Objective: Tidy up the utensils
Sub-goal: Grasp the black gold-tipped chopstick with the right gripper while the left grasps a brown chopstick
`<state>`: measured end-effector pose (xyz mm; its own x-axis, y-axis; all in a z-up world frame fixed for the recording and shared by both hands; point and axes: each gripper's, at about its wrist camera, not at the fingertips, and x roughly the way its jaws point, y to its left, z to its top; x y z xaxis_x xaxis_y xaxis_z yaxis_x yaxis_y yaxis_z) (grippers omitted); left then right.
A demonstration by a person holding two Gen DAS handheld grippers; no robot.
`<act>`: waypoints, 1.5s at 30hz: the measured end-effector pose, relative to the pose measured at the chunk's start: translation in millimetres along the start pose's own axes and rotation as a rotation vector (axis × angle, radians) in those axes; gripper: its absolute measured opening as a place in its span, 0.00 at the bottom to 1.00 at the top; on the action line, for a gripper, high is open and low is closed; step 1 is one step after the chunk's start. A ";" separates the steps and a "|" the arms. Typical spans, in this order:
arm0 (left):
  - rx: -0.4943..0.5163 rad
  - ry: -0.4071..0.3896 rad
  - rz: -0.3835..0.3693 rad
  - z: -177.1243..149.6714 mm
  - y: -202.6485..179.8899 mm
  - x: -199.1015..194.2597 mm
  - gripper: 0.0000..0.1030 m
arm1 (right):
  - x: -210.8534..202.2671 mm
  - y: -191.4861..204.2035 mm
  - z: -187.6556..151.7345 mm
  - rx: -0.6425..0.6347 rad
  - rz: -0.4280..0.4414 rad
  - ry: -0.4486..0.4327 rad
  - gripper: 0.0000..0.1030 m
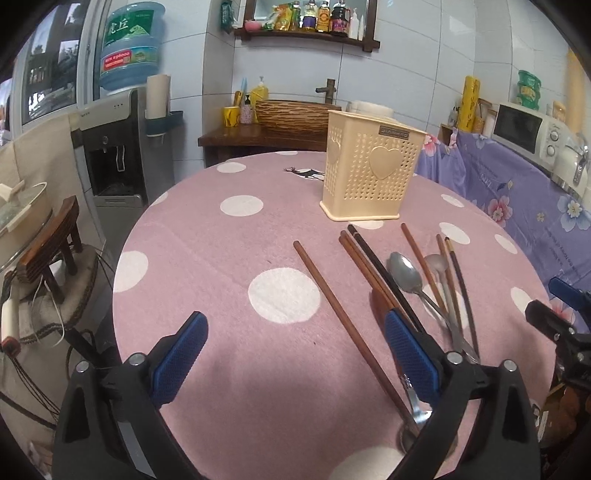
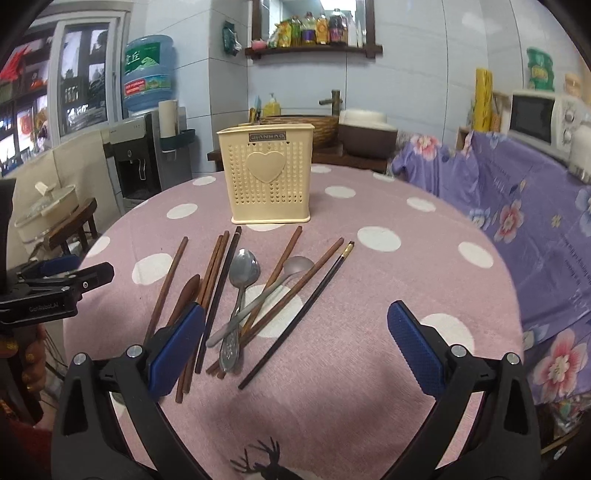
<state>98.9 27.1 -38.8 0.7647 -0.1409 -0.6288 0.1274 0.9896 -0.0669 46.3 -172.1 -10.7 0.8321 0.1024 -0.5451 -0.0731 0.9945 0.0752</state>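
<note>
A cream utensil holder (image 2: 272, 180), perforated and marked with a raised heart, stands upright toward the far side of your round table (image 2: 369, 387), which wears a pink cloth with white dots. In front of the holder, nearer you, the utensils lie loose and overlapping on the cloth: brown wooden chopsticks (image 2: 214, 273), two dark chopsticks, one of them with a pale band at its far end (image 2: 303, 314), a steel spoon (image 2: 242, 280) bowl-up, a second, duller metal spoon (image 2: 286, 275) slanting across the sticks, and a wooden spoon (image 2: 186, 295) at the left of the heap. One brown chopstick (image 1: 340, 310) lies a little apart on the left side.

Your right gripper (image 2: 295, 339) hangs above the near end of the heap with its blue pads spread wide and nothing between them; its left pad stands in front of the wooden spoon's handle. Your left gripper (image 1: 293, 345) is likewise released, its jaws wide over bare cloth and the lone chopstick, gripping nothing.

Beyond the table stand a water dispenser (image 1: 118, 147) with a blue bottle, a basin with a tap, a shelf of bottles (image 1: 314, 18), and a microwave (image 1: 528, 129) above a purple floral cloth.
</note>
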 end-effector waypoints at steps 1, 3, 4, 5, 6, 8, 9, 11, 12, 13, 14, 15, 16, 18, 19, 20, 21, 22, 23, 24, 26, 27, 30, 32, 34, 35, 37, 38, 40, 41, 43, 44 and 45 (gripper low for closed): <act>0.007 0.016 0.009 6.0 0.4 5.0 0.85 | 4.3 -2.9 3.7 0.014 0.001 0.009 0.86; 0.001 0.037 0.015 13.8 2.2 11.9 0.76 | 14.0 -6.8 10.4 0.027 -0.006 0.027 0.81; -0.008 0.046 0.006 17.4 3.2 14.9 0.75 | 18.6 -8.1 12.9 0.031 -0.013 0.039 0.79; -0.013 0.054 -0.006 20.1 4.3 17.7 0.72 | 24.0 -10.1 15.0 0.038 -0.018 0.054 0.77; -0.013 0.060 -0.013 22.7 3.9 20.5 0.69 | 30.9 -12.9 16.7 0.047 -0.021 0.073 0.73; -0.006 0.069 -0.011 27.1 2.7 26.8 0.64 | 46.3 -18.6 19.3 0.075 -0.032 0.121 0.64; -0.005 0.074 -0.009 28.1 2.4 29.9 0.60 | 54.7 -21.2 20.0 0.090 -0.034 0.147 0.57; -0.013 0.094 -0.012 29.7 1.9 38.5 0.55 | 68.2 -25.8 20.4 0.111 -0.044 0.186 0.50; -0.020 0.106 -0.013 30.4 3.0 43.1 0.51 | 75.3 -27.2 20.6 0.122 -0.052 0.204 0.50; -0.038 0.128 -0.018 31.0 4.3 48.5 0.49 | 79.4 -28.4 20.9 0.131 -0.055 0.213 0.49; -0.055 0.151 -0.030 31.8 5.3 53.3 0.45 | 83.6 -28.8 21.6 0.140 -0.062 0.221 0.49; -0.068 0.173 -0.047 32.3 4.6 58.6 0.42 | 86.6 -29.0 23.1 0.140 -0.068 0.224 0.48; -0.075 0.188 -0.055 33.1 4.4 62.1 0.41 | 89.0 -28.3 24.3 0.138 -0.074 0.224 0.48; -0.085 0.208 -0.065 35.3 2.2 68.5 0.36 | 91.5 -27.5 25.6 0.143 -0.075 0.221 0.48; -0.088 0.219 -0.072 36.7 -0.8 72.8 0.34 | 91.5 -28.6 25.1 0.146 -0.073 0.220 0.48; -0.089 0.228 -0.073 37.7 -2.3 76.5 0.31 | 91.3 -27.8 25.5 0.147 -0.073 0.217 0.48; -0.092 0.239 -0.070 38.9 -4.3 80.6 0.27 | 91.1 -26.5 25.7 0.143 -0.076 0.213 0.48; -0.095 0.248 -0.068 39.4 -5.8 84.4 0.26 | 90.0 -26.0 25.5 0.140 -0.078 0.210 0.48; -0.100 0.258 -0.064 39.6 -6.9 88.6 0.24 | 89.4 -25.6 25.1 0.138 -0.078 0.209 0.48; -0.109 0.270 -0.058 39.6 -8.1 92.1 0.21 | 88.7 -25.7 24.4 0.138 -0.077 0.209 0.48; -0.126 0.299 -0.058 39.5 -12.0 99.8 0.18 | 87.8 -27.4 23.4 0.138 -0.079 0.207 0.48; -0.122 0.299 -0.044 39.3 -14.4 101.6 0.17 | 87.2 -28.4 22.4 0.139 -0.081 0.205 0.48; -0.103 0.296 0.008 40.1 -20.5 103.8 0.14 | 85.8 -32.9 22.3 0.148 -0.076 0.199 0.48; -0.097 0.295 0.030 40.5 -23.5 105.5 0.11 | 86.3 -34.7 23.4 0.144 -0.072 0.197 0.48; -0.099 0.292 0.040 41.5 -24.9 107.3 0.11 | 87.8 -36.9 23.1 0.149 -0.061 0.202 0.48; -0.101 0.293 0.042 42.3 -25.3 108.2 0.10 | 89.5 -38.4 23.5 0.155 -0.056 0.210 0.48; -0.099 0.294 0.042 44.4 -25.1 111.3 0.10 | 93.9 -41.1 24.8 0.166 -0.056 0.222 0.48; -0.100 0.295 0.041 45.8 -24.9 113.0 0.10 | 96.4 -42.3 25.4 0.170 -0.057 0.227 0.48; -0.103 0.298 0.036 48.8 -23.0 116.2 0.10 | 104.7 -44.0 28.9 0.186 -0.051 0.250 0.45; -0.106 0.301 0.031 50.5 -22.1 117.9 0.10 | 108.3 -44.5 30.3 0.195 -0.049 0.261 0.43; -0.115 0.309 0.016 54.0 -19.4 121.6 0.10 | 118.8 -44.9 35.3 0.216 -0.039 0.292 0.36; -0.118 0.312 0.009 55.7 -18.3 123.5 0.10 | 124.3 -44.3 38.2 0.218 -0.044 0.305 0.34; -0.118 0.315 0.004 57.2 -17.7 125.1 0.10 | 129.7 -43.2 40.8 0.218 -0.049 0.315 0.33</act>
<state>228.4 -9.8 -72.0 0.5302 -0.1391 -0.8364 0.0364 0.9893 -0.1415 179.8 -202.7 -50.6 0.6193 0.0903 -0.7800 0.1096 0.9737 0.1997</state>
